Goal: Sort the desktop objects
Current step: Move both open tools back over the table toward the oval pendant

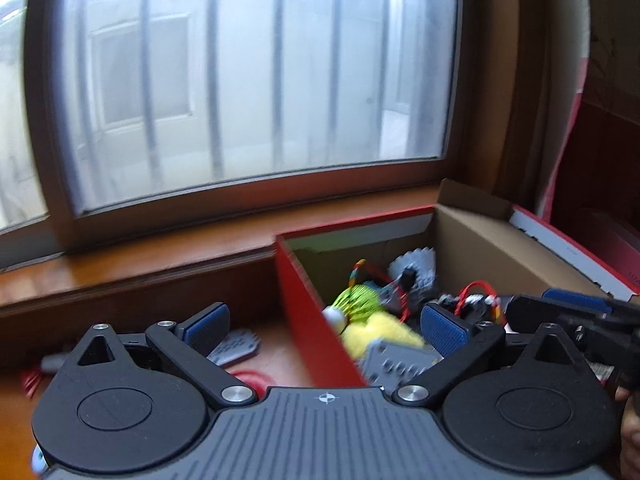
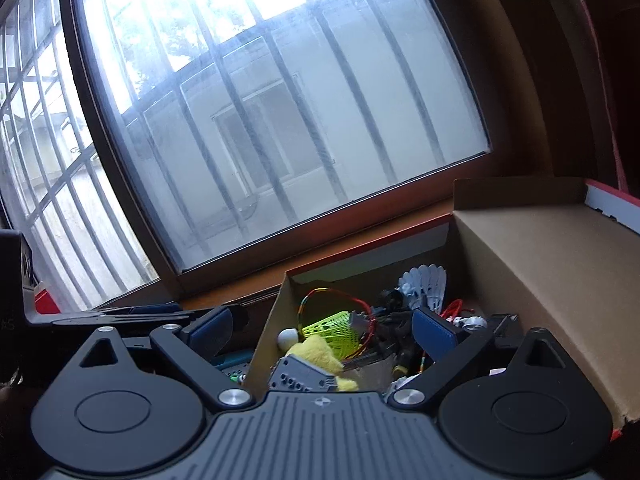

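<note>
Windowsill desk, box [image 1: 304,312] at 1 o'clock, already holding shuttlecocks, plush [image 1: 376,334], wires. Both grippers, left [image 1: 326,326] and right [image 2: 322,332], spread wide, empty: drop looks done. Next: fetch grey piece [image 1: 236,346] at 10 o'clock.

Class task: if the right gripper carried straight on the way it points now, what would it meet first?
Probably the pile inside the red box: the open right gripper points at the yellow plush and green shuttlecock. Depth is hard to judge.
</note>
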The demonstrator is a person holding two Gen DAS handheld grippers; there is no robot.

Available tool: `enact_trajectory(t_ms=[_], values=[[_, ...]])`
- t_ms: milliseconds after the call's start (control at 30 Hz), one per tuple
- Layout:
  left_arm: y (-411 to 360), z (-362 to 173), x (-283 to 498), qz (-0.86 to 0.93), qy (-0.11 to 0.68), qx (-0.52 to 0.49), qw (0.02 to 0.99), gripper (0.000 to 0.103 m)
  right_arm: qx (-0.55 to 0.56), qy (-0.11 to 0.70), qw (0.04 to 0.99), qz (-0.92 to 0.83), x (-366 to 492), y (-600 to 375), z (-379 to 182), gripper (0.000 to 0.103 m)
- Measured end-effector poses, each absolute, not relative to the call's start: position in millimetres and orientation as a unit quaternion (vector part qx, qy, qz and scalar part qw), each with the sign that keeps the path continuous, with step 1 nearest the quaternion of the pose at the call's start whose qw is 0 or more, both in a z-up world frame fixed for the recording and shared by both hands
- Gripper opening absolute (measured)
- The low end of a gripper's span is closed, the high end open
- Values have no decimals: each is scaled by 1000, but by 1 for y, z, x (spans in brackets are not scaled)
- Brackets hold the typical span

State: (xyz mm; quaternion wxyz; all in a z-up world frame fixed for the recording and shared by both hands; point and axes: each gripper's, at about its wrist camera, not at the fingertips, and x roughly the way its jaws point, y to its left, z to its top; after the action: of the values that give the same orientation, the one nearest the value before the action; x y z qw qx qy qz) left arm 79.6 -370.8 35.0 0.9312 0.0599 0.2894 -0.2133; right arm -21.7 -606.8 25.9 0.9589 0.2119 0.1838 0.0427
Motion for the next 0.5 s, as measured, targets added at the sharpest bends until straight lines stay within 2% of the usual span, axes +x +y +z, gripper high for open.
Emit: enact_trajectory(t_ms=[333, 500], values=[[-261, 33, 46, -101, 309, 42, 945, 103, 145, 185, 962, 136, -12, -516, 40, 101], [-200, 27, 34, -51, 321, 68, 943, 103, 131, 210, 954, 168, -3, -451, 43, 102]])
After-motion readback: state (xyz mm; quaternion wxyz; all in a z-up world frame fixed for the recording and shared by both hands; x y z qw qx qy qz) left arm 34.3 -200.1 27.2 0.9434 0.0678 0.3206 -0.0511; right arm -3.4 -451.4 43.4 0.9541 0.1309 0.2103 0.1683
